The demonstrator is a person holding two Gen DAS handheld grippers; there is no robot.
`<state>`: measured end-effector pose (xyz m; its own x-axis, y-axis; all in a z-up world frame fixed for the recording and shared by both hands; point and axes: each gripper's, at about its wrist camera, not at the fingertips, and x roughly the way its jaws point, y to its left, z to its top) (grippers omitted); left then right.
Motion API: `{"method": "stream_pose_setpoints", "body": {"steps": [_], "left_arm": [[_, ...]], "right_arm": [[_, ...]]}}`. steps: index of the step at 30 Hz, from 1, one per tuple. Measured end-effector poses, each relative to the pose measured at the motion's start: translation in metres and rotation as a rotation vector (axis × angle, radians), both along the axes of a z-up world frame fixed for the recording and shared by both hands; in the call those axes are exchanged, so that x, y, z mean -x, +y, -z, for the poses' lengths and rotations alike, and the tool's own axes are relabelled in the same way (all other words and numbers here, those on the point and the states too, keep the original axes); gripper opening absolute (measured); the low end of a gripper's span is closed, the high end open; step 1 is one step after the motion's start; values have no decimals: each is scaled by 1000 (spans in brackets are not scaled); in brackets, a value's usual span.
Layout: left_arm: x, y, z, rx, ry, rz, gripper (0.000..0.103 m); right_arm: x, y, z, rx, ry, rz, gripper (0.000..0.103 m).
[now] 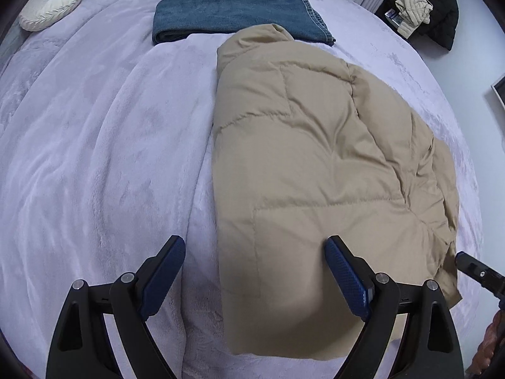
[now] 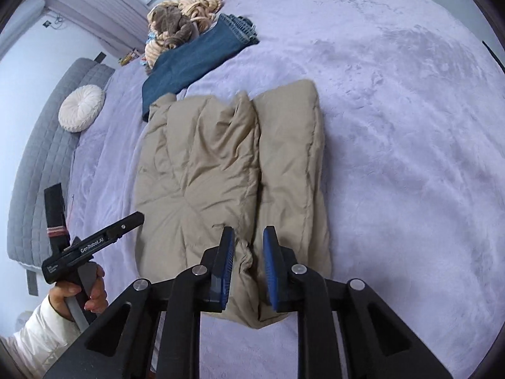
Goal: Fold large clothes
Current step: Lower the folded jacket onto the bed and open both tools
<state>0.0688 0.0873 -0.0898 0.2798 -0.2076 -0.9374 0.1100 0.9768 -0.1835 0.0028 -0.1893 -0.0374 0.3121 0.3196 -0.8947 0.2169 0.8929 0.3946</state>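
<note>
Left wrist view: left claw (image 1: pixel 255 271) spread wide over folded tan puffer jacket (image 1: pixel 315 164) on lavender bed (image 1: pixel 94 158), bare blanket leftward, jeans (image 1: pixel 233 15) at its far edge; right claw (image 2: pixel 249 267) nearly closed above jacket's near edge, pinching nothing.

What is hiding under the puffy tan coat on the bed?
The tan coat lies on the fuzzy lilac blanket, and its far tip overlaps the folded jeans. Whatever else is underneath stays covered, so it cannot be seen.
</note>
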Motion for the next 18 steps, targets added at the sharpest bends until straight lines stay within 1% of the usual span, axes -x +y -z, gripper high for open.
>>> {"method": "stream_pose_setpoints", "body": {"steps": [4, 6, 8, 12, 15, 17, 18], "left_arm": [[15, 2, -2, -9, 7, 15, 91], [22, 2, -7, -28, 2, 26, 91], [30, 3, -12, -42, 0, 35, 91], [49, 7, -23, -38, -2, 41, 91], [64, 8, -32, -54, -13, 43, 91], [73, 10, -37, -46, -12, 39, 92], [78, 10, -40, -44, -13, 37, 98]], "right_arm": [[9, 10, 36, 18, 138, 5, 21], [15, 8, 40, 2, 161, 33, 21], [19, 8, 32, 7, 152, 45, 21], [29, 13, 10, 44, 125, 47, 21], [39, 13, -5, 43, 111, 62, 21], [46, 14, -12, 52, 107, 64, 21], [48, 14, -14, 57, 107, 63, 21]]}}
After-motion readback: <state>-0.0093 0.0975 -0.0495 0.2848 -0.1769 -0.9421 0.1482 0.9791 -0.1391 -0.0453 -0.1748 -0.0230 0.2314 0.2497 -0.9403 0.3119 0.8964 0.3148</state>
